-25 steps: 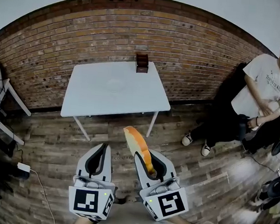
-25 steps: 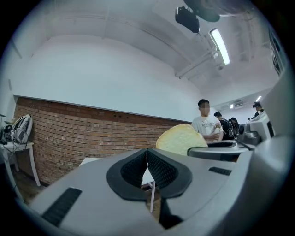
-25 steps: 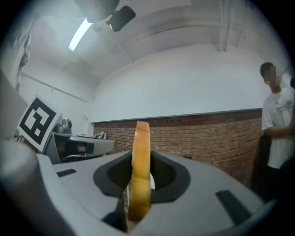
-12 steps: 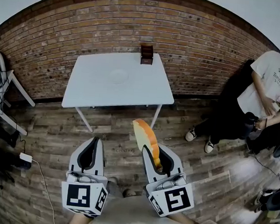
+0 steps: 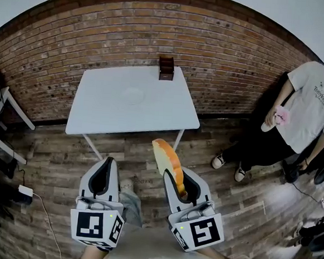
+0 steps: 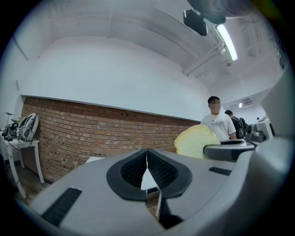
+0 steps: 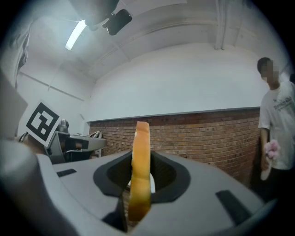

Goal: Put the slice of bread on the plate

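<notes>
"So, where is the slice of bread [image 5: 165,157]?"
"Pinched on edge in the right gripper [image 5: 175,180], above the floor [image 5: 54,151]. The left gripper [image 5: 104,169] is squeezed shut. The plate [image 5: 132,96] sits on the table [image 5: 96,118]."

One white rectangular table [image 5: 133,104] is in view. On the table are one pale round plate [image 5: 132,96] and one small dark brown wooden box [image 5: 166,69] at its far edge. Nearer than the table are one orange-crusted slice of bread [image 5: 167,160] and two grey two-jaw grippers, the left gripper [image 5: 107,162] and the right gripper [image 5: 172,174]. Right of the table stands one person in a white T-shirt [image 5: 306,109].
</notes>
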Available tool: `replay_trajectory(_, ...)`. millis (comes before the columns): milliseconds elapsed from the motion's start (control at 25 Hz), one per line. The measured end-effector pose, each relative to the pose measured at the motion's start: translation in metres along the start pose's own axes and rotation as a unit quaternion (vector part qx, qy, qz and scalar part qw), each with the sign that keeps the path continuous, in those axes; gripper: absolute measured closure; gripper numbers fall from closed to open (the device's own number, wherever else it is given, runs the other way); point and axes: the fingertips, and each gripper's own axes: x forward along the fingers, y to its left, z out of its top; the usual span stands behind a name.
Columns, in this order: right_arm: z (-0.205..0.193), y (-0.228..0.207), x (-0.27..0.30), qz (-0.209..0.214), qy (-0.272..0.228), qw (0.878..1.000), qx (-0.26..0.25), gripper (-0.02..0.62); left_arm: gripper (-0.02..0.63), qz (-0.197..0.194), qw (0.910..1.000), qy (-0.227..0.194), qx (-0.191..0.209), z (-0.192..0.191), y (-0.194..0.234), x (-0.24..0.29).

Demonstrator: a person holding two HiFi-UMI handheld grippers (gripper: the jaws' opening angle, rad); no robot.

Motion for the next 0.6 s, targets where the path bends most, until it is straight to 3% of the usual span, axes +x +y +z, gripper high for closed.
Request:
replay_trajectory(240,-0.016,-0.02,0.075,-0.012,0.005,1.0,-0.003,0.5,0.592,-0.018,0.9998,0.001,0.001,-0.011,0.035,0.073)
replay_trajectory(600,-0.013,-0.056,0.256,-0.032,0.021,0.999,0.005,0.5,0.592,-0.047,0.9987,0.018,0.011,0.003,0.13,0.234)
